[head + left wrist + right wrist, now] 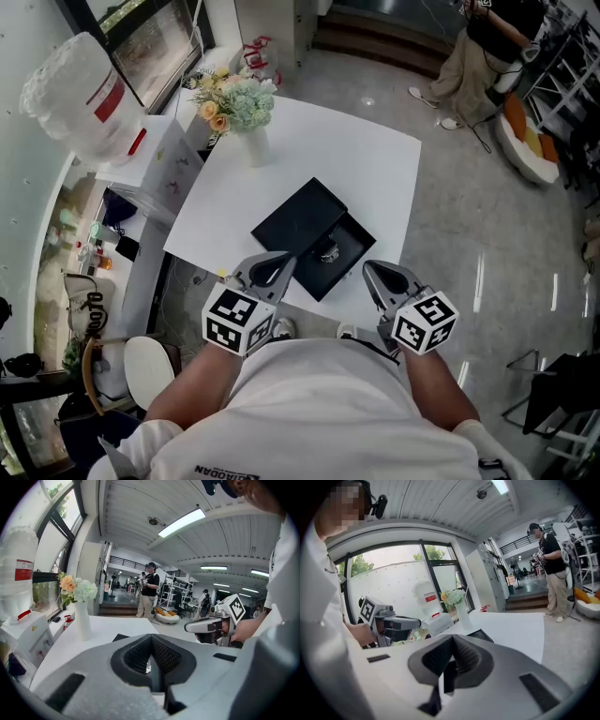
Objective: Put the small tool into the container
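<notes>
A black container lies open on the white table (375,169): its tray (354,246) is nearest me and its lid (298,220) lies beside it to the left. A small shiny metal tool (328,251) rests inside the tray. My left gripper (278,256) hangs over the tray's near left corner and is shut with nothing in it. My right gripper (373,268) hovers at the table's front edge, right of the tray, also shut and empty. In the left gripper view the right gripper (206,625) shows in a hand; in the right gripper view the left gripper (401,622) shows.
A white vase of flowers (246,117) stands at the table's far left. A water dispenser with a big bottle (80,98) stands left of the table. A person (483,47) stands far off on the tiled floor, near shelving.
</notes>
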Demonstrator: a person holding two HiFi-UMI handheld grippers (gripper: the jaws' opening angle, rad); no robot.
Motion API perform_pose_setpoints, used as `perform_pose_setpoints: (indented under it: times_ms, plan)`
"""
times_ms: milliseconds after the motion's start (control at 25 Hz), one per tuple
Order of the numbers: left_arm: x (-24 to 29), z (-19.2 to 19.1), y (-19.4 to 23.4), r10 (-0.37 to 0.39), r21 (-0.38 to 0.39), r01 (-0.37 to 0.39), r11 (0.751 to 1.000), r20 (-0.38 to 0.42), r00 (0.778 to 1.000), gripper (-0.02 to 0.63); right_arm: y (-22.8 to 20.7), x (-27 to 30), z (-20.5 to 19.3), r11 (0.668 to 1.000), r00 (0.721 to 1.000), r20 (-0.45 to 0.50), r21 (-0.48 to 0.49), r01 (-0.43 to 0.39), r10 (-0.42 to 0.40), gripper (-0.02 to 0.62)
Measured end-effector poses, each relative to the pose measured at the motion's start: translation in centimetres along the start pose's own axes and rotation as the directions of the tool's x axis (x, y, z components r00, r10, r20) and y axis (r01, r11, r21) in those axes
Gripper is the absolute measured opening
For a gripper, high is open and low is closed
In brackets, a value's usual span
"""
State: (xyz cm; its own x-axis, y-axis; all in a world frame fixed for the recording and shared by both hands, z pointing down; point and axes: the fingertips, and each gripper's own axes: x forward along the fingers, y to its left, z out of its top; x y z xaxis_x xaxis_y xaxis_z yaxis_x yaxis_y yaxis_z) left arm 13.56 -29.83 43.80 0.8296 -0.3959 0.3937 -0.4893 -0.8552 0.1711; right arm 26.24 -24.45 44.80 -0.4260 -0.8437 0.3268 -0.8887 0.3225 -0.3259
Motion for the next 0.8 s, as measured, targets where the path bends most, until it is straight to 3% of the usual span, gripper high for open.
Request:
perform_pose_setpoints:
  times_ms: [800]
  plan:
    - [-0.15,0.23,0.0,0.009,0.001,-0.009,1.0,0.003,1.0,0.009,0.14,0.35,0.05,1.0,1.0,0.001,-0.013,-0.009,0.009,0.005]
